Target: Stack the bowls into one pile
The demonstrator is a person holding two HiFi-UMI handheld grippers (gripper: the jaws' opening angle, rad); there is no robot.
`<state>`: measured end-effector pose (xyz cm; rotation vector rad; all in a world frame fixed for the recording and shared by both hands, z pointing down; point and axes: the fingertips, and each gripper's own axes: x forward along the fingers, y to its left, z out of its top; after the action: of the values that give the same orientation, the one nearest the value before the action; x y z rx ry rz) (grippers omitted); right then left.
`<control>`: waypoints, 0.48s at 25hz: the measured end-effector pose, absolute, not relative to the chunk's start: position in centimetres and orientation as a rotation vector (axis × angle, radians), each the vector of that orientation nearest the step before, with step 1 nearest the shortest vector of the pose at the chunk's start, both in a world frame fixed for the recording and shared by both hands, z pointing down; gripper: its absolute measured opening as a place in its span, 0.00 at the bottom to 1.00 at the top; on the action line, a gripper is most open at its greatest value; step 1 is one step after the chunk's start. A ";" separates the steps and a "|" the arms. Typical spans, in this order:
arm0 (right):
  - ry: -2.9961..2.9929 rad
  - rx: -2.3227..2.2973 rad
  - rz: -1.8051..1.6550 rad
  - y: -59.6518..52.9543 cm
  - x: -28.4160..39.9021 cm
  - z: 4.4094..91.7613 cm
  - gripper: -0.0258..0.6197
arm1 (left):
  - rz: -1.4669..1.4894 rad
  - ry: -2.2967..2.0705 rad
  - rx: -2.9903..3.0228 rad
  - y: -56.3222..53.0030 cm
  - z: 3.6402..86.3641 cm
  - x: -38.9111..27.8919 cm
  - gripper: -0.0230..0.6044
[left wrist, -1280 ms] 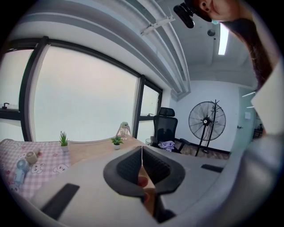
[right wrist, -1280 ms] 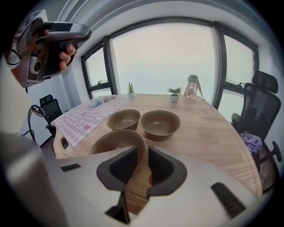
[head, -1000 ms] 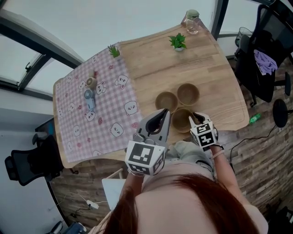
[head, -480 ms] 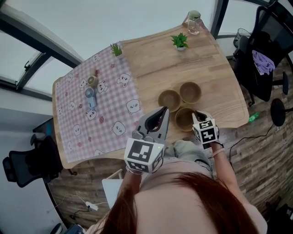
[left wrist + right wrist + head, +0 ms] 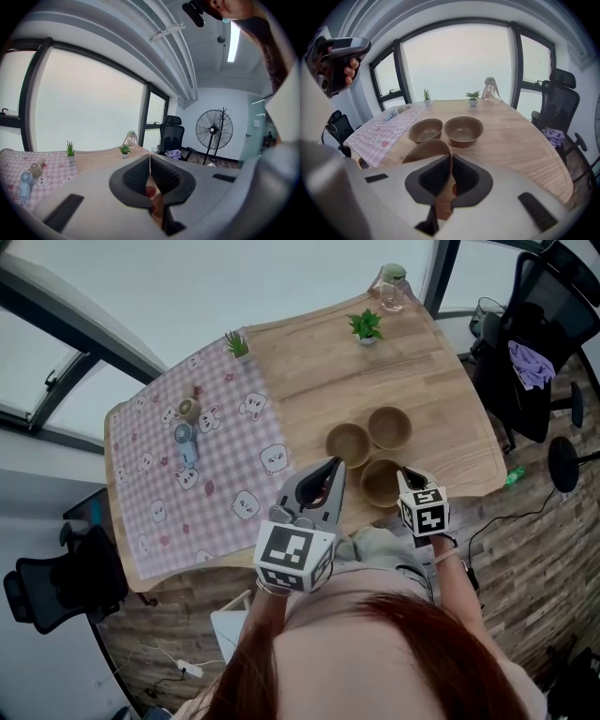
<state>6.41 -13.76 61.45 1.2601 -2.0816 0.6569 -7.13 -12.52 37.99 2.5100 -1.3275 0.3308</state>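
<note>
Three brown bowls sit on the wooden table (image 5: 431, 381). Two stand side by side farther off: the left bowl (image 5: 348, 443) (image 5: 425, 130) and the right bowl (image 5: 388, 427) (image 5: 463, 130). The near bowl (image 5: 380, 482) (image 5: 425, 152) lies close to the table's front edge. My right gripper (image 5: 406, 475) (image 5: 451, 165) points down at the near bowl's right rim. Its jaws are closing, with the thin rim pinched between the pads. My left gripper (image 5: 332, 468) (image 5: 149, 161) hovers left of the near bowl. It is shut with nothing in it and aims out over the table.
A pink checked cloth (image 5: 206, 474) covers the table's left part, with a small blue fan (image 5: 182, 442) on it. Two small potted plants (image 5: 365, 326) (image 5: 236, 342) and a glass jar (image 5: 391, 287) stand at the far edge. An office chair (image 5: 525, 352) stands to the right.
The right gripper's jaws have narrowed onto the near bowl's rim. The left gripper has drifted slightly; the bowls stay in place.
</note>
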 end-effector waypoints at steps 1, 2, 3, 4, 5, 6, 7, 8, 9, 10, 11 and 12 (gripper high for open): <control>-2.080 1.267 0.658 -13.7 6.4 61.3 0.06 | 0.328 -1.324 2.512 -12.5 37.9 -7.3 0.05; -2.079 1.275 0.658 -13.6 6.3 61.0 0.06 | 0.323 -1.321 2.513 -12.5 37.8 -7.4 0.05; -2.078 1.283 0.659 -13.5 6.3 60.8 0.06 | 0.317 -1.316 2.514 -12.5 37.7 -7.5 0.05; -2.079 1.290 0.659 -13.5 6.3 60.5 0.06 | 0.311 -1.311 2.515 -12.6 37.7 -7.5 0.05; -2.081 1.297 0.659 -13.4 6.4 60.3 0.07 | 0.304 -1.305 2.516 -12.7 37.6 -7.5 0.05; -2.084 1.301 0.661 -13.4 6.4 60.0 0.07 | 0.299 -1.302 2.518 -12.8 37.6 -7.5 0.05; -2.088 1.306 0.664 -13.4 6.4 59.8 0.07 | 0.295 -1.300 2.520 -12.9 37.5 -7.5 0.05; -2.092 1.312 0.667 -13.5 6.5 59.5 0.06 | 0.291 -1.299 2.523 -13.0 37.5 -7.4 0.05; -2.096 1.320 0.667 -13.6 6.6 59.3 0.06 | 0.285 -1.297 2.525 -13.1 37.4 -7.4 0.05; -2.099 1.331 0.666 -13.7 6.8 59.0 0.06 | 0.279 -1.293 2.528 -13.2 37.4 -7.3 0.05; -2.100 1.341 0.663 -13.8 7.0 58.7 0.06 | 0.275 -1.290 2.531 -13.3 37.4 -7.2 0.05; -2.102 1.350 0.659 -13.9 7.1 58.5 0.07 | 0.273 -1.287 2.533 -13.4 37.4 -7.1 0.05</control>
<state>7.10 -13.90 58.45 1.3495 -2.1021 0.6592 -7.14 -13.43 37.39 2.5325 -1.2874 0.2731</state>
